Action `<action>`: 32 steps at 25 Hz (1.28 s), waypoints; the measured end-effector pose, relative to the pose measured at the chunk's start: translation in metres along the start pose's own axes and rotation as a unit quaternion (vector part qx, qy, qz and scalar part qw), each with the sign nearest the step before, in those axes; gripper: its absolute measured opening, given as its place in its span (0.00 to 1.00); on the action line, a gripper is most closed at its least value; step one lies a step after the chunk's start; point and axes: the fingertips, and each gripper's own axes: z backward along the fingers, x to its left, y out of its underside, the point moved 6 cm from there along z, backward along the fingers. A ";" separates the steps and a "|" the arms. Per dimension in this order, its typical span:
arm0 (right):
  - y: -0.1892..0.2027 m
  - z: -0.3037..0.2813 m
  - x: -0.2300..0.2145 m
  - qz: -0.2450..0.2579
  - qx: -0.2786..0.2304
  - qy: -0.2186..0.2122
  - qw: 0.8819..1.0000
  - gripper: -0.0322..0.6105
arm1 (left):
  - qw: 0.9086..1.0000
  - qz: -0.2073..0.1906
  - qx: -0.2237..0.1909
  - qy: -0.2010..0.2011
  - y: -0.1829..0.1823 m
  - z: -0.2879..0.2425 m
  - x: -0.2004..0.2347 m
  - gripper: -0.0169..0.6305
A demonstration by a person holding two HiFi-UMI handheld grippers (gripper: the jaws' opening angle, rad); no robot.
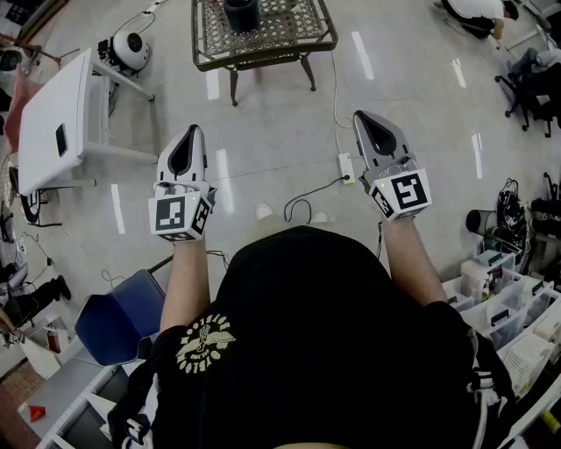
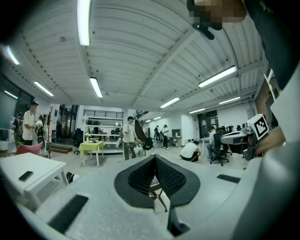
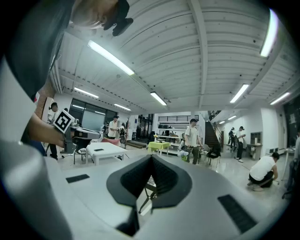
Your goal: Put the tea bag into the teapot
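Observation:
I stand on a grey floor holding both grippers level in front of me. My left gripper [image 1: 192,131] has its jaws closed tip to tip with nothing between them, as the left gripper view [image 2: 154,158] shows. My right gripper [image 1: 363,117] is likewise shut and empty [image 3: 151,157]. Ahead stands a metal lattice table [image 1: 289,39] with a dark vessel [image 1: 241,14] on it, cut off by the frame's top edge; I cannot tell if it is the teapot. Both grippers are well short of the table. No tea bag shows in any view.
A white table [image 1: 53,118] with a phone on it stands at the left, a blue chair [image 1: 118,320] by my left side. A power strip [image 1: 346,167] and cables lie on the floor ahead. Storage bins [image 1: 500,302] crowd the right. Several people [image 2: 127,137] stand farther off.

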 end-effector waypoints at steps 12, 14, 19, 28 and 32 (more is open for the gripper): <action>-0.017 -0.026 0.055 -0.017 0.002 0.042 0.999 0.06 | 0.999 -0.013 -0.011 0.041 0.009 0.011 0.074 0.02; -0.015 -0.022 0.056 -0.020 0.008 0.054 0.998 0.06 | 0.999 -0.007 -0.008 0.044 0.014 0.011 0.077 0.02; -0.014 -0.023 0.051 -0.019 0.016 0.074 0.997 0.06 | 0.998 0.020 0.003 0.060 0.028 -0.003 0.080 0.02; -0.006 -0.058 0.011 -0.005 0.016 0.062 0.998 0.06 | 0.999 0.014 0.001 0.050 0.019 -0.057 0.085 0.02; -0.001 -0.091 -0.006 0.006 0.011 0.041 0.999 0.06 | 0.999 0.006 -0.002 0.041 0.009 -0.092 0.091 0.02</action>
